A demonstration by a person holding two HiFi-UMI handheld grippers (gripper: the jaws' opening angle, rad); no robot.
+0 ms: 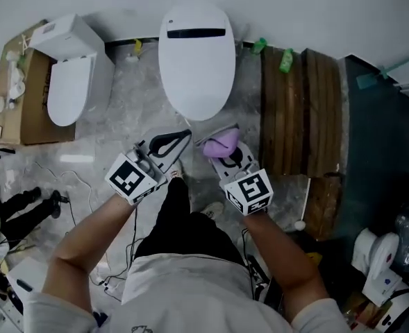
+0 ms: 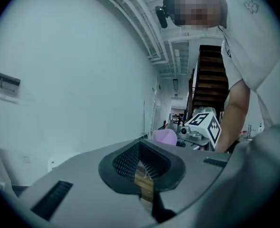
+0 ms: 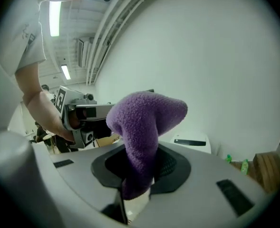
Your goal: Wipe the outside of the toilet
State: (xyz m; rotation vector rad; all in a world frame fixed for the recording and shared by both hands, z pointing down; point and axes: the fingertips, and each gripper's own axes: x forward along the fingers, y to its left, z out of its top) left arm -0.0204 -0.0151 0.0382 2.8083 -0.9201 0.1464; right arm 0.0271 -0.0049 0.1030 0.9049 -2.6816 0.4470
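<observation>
Subject fixture: a white toilet with its lid down stands against the wall, directly ahead of both grippers and clear of them; no contact with it yet. The right gripper is clamped on a purple fleece cloth, which bulges upward out of the jaws in a thick fold, with only a short tail below the pads. The left gripper holds nothing; its jaws stand drawn together or very nearly so, with only a narrow slit between the pads. A second toilet sits partly in a cardboard box at the left, and stacked wooden planks lie at the right; neither appears to concern this job. Assessment: wiping has not started and the step in hand is the approach. Recommended practice: bring the bulging fold, not the jaw tips, onto the porcelain. Begin at the front curve of the bowl below the lid and work round each flank in overlapping strokes with steady light pressure. Keep the left gripper off the wiping path.
</observation>
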